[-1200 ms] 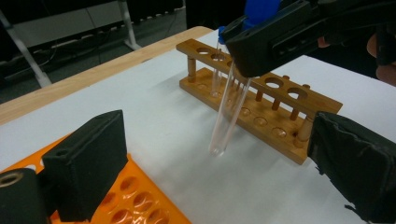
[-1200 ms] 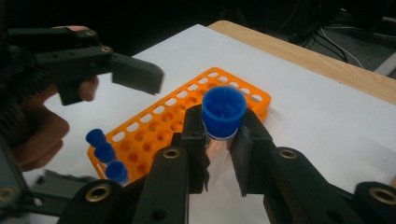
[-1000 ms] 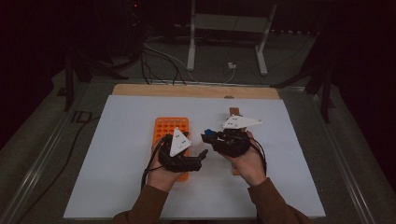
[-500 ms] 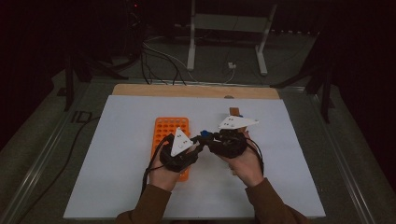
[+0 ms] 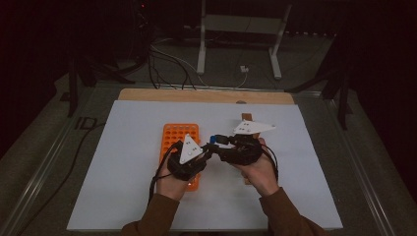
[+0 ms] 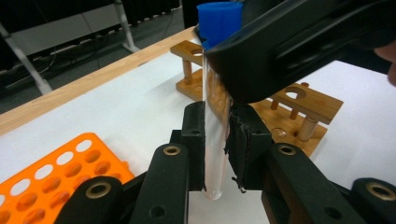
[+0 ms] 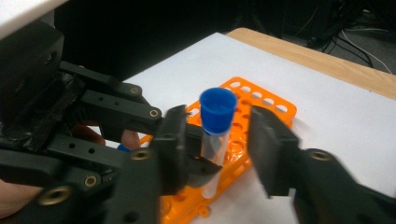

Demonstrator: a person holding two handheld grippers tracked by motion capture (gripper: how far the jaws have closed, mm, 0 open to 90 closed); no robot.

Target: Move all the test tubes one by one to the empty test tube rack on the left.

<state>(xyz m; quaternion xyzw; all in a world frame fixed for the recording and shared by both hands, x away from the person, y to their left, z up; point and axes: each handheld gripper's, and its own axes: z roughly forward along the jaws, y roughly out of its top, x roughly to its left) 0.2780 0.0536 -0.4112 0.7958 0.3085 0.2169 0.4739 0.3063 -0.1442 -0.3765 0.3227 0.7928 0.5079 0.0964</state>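
Left gripper view: left gripper (image 6: 217, 154) has its pads pressed on the lower body of a clear tube (image 6: 214, 140) with a blue cap (image 6: 219, 16). Tube upright, rounded bottom free below the pads. The grip sits low, likely so the capped end stays clear for the other tool.

Right gripper view: right gripper (image 7: 219, 149) has its jaws standing apart on either side of the tube (image 7: 212, 158), just under the cap (image 7: 217, 109); they have just been opening, and the right-hand pad is off the glass. Reads as a hand-over, the left taking the tube, the right letting go.

High view: both grippers meet above the white mat (image 5: 123, 162), near its middle; left gripper (image 5: 206, 152), right gripper (image 5: 219, 147). Orange rack (image 5: 179, 137) lies under the left hand, toward the mat's near edge. Wooden rack (image 5: 246, 118) lies beyond the right hand, toward the far edge. The tube is held between the two racks, probably moving from one to the other; which way I cannot tell.
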